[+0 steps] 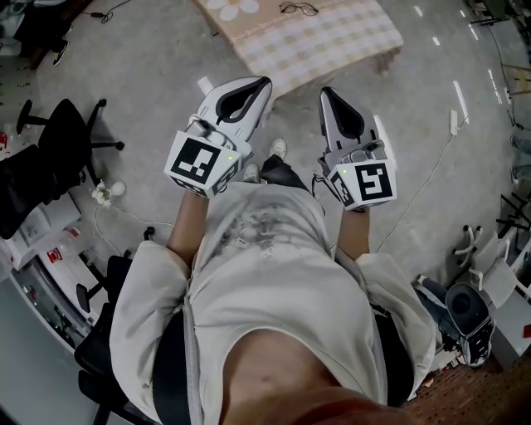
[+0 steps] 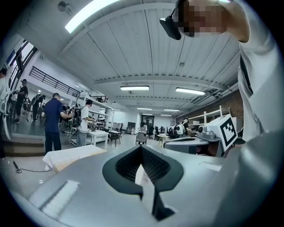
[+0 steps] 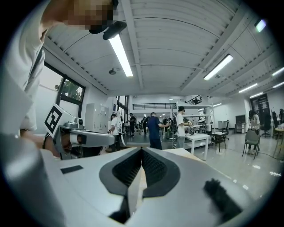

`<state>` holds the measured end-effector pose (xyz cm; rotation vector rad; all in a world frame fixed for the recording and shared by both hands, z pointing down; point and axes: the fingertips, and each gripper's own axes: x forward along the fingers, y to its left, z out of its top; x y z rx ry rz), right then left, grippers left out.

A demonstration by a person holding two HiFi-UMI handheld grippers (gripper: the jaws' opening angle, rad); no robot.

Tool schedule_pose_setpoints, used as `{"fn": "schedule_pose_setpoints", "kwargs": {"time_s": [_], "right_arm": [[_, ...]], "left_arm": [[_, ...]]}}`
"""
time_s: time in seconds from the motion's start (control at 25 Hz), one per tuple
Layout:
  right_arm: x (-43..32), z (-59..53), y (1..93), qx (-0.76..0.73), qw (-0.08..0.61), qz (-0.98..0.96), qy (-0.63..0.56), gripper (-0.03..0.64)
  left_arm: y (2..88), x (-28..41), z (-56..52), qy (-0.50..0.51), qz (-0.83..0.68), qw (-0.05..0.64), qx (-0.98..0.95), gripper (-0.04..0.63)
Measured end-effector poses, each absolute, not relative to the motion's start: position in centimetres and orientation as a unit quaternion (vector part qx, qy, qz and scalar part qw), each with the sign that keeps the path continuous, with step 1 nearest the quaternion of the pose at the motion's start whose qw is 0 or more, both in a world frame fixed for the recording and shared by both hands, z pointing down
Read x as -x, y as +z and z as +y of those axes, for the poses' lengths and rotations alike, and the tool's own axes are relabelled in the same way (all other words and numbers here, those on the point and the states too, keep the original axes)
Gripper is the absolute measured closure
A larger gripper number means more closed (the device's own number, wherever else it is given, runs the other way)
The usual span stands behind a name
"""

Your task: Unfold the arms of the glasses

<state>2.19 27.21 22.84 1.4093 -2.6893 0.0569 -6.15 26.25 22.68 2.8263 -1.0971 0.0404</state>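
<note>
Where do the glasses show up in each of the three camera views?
Head view: the glasses lie at the top edge, on the checked cloth table.
Left gripper view: not in it.
Right gripper view: not in it.
Shared landmark: that table, which shows low on the left in the left gripper view and, it seems, near the middle of the right gripper view.

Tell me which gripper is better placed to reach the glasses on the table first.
Right, but only slightly. Both are shut, empty and at the table's near edge; the right gripper seems aimed nearly at the glasses on its far side, the left gripper a little past them.
</note>
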Motion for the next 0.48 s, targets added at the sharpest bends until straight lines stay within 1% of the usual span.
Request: {"fn": "schedule_pose_setpoints", "kwargs": {"time_s": [0.48], "right_arm": [[-4.8, 22.5, 22.6, -0.438, 0.037, -0.898, 0.025, 0.600]], "left_arm": [[22.1, 3.4, 22.0, 0.027, -0.387, 0.051, -0.920, 0.586]]}}
